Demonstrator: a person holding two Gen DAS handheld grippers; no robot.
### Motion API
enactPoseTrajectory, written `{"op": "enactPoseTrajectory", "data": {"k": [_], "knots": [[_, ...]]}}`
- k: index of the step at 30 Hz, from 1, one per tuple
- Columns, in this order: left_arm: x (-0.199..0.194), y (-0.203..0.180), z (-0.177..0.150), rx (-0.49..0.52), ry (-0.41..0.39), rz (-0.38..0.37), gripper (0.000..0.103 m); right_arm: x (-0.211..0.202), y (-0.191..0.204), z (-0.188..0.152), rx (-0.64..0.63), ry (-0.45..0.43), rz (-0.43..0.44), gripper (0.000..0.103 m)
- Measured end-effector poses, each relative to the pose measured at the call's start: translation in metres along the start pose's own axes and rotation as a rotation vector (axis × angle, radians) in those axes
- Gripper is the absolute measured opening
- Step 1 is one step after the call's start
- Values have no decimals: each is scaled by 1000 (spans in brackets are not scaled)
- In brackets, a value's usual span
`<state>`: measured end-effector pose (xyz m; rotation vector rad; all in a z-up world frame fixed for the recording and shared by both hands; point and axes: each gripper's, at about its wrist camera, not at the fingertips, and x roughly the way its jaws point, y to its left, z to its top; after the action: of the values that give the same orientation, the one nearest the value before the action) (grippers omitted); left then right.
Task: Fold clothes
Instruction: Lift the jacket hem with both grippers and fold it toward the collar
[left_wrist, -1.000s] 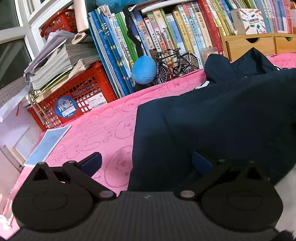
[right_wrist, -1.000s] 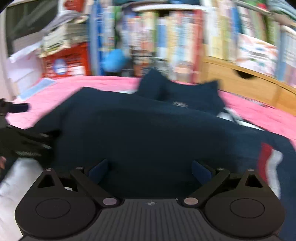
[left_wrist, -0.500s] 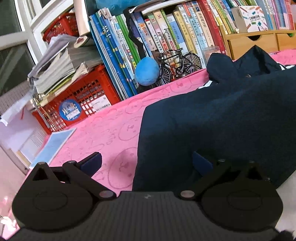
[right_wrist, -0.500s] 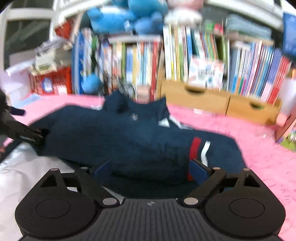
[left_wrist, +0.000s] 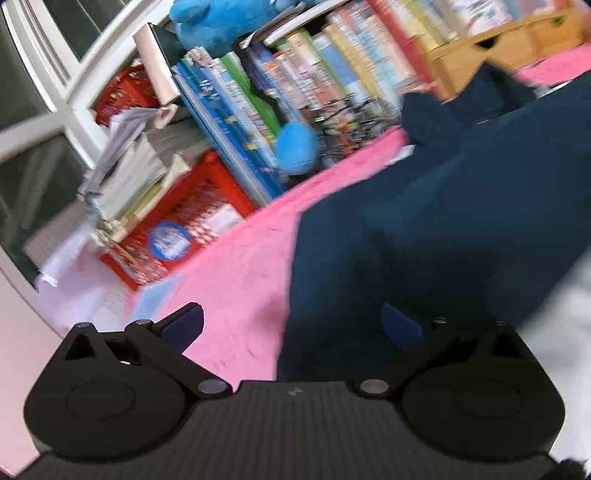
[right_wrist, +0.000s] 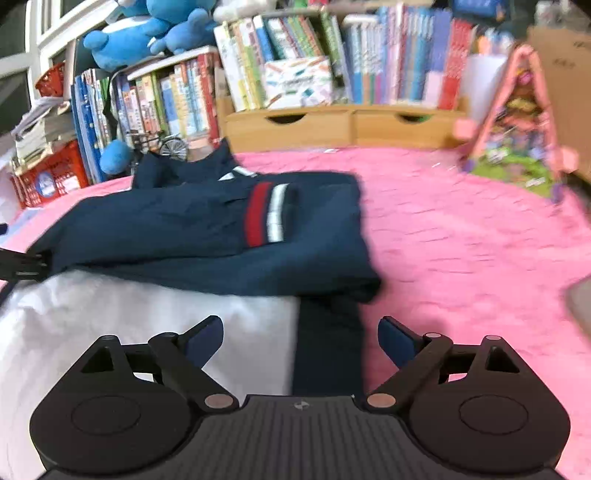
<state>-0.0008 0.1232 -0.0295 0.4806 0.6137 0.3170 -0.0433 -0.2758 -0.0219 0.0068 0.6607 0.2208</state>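
Closest to the right wrist camera, the right gripper (right_wrist: 300, 338) has its two fingers spread wide apart and holds nothing. Just past it a strip of dark cloth (right_wrist: 328, 350) runs straight away from it, lying between a white cloth (right_wrist: 147, 317) on one side and the pink cover (right_wrist: 461, 240) on the other. That strip leads up to the navy jacket (right_wrist: 207, 229), which lies partly folded on the pink cover with its long side going left to right and a red and white stripe (right_wrist: 266, 214) on top. So the jacket is ahead of the right gripper and a bit to its left. The left gripper (left_wrist: 291, 326) is also wide open and empty, and the jacket's left edge (left_wrist: 295, 280) sits right between its fingers, so it looks like the nearer one. Far behind stand books (right_wrist: 295, 62), a red basket (left_wrist: 184, 221) and blue soft toys (right_wrist: 140, 29).
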Motion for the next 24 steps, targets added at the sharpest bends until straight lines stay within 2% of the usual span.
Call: {"op": "enactPoseTrajectory", "data": {"k": [3,6,9,13,15,17,19,24], "knots": [[-49,4,-23,-34,-68,-155,103,-33,-20,-25,16,-35,31,99],[-97,-7,-57,17,-92,-238,103,-62,-38,-53,36,-52,46,99],[-149,-17,-89,64,-155,-230,103,-85,-40,-84,31,-46,42,99],[-199,-14,-123,25,-160,-315,103,-115,-18,-122,-17,-31,105,101],[-209,-18,-140,15,-134,-346,103,-123,-8,-142,-58,-14,134,103],[-206,-30,-153,35,-91,-346,103,-121,1,-156,-97,12,154,103],[-192,-43,-160,35,-49,-338,103,-114,10,-166,-132,36,167,103],[-158,-56,-165,-54,53,-392,103,-78,20,-178,-152,2,169,103]]}}
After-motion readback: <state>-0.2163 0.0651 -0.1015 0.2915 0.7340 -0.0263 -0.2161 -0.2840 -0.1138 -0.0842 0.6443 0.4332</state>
